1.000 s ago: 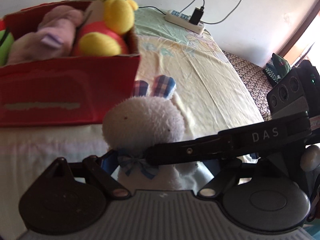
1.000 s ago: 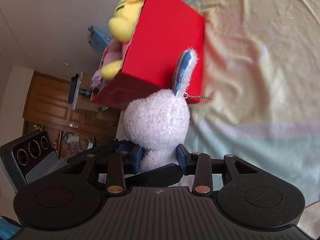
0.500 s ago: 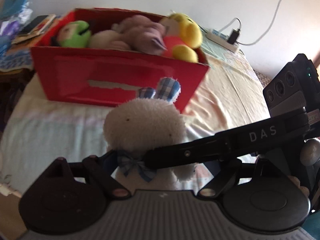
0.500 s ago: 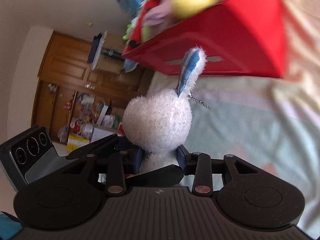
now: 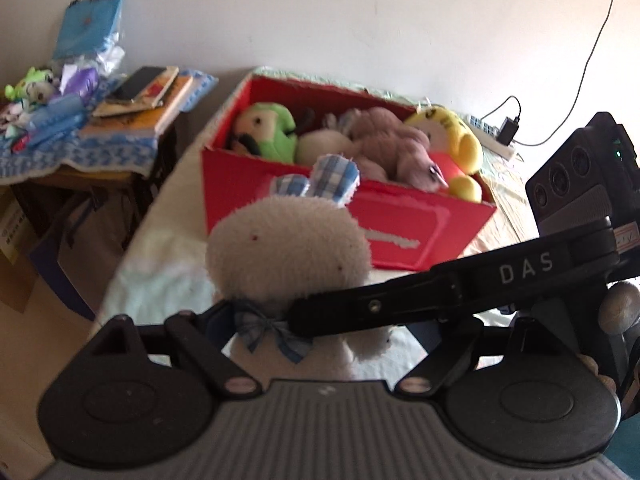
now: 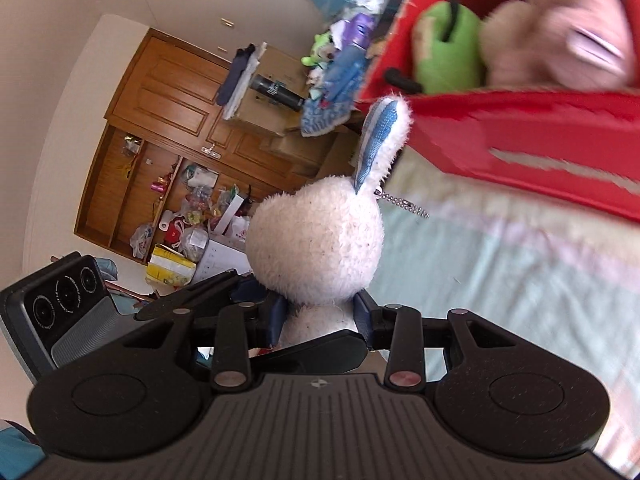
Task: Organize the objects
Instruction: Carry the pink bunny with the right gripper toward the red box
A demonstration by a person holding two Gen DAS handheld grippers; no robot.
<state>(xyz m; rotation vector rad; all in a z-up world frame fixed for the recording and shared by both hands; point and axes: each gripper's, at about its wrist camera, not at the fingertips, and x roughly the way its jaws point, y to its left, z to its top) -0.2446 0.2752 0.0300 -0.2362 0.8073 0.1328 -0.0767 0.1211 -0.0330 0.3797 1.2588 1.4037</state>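
Bunny plush pinched by right gripper, seemingly by left gripper too, red box beyond.

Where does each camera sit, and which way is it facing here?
Left wrist: on the left gripper, looking along its fingers over the white bunny to the red box; the right gripper crosses in.
Right wrist: on the right gripper, rolled sideways, facing bunny, box and wardrobe.
Shared: bunny, box.

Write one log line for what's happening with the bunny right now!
white bunny | right gripper shut on its neck | left gripper around it, grip unclear | red box ahead, holding plush toys | bunny outside box
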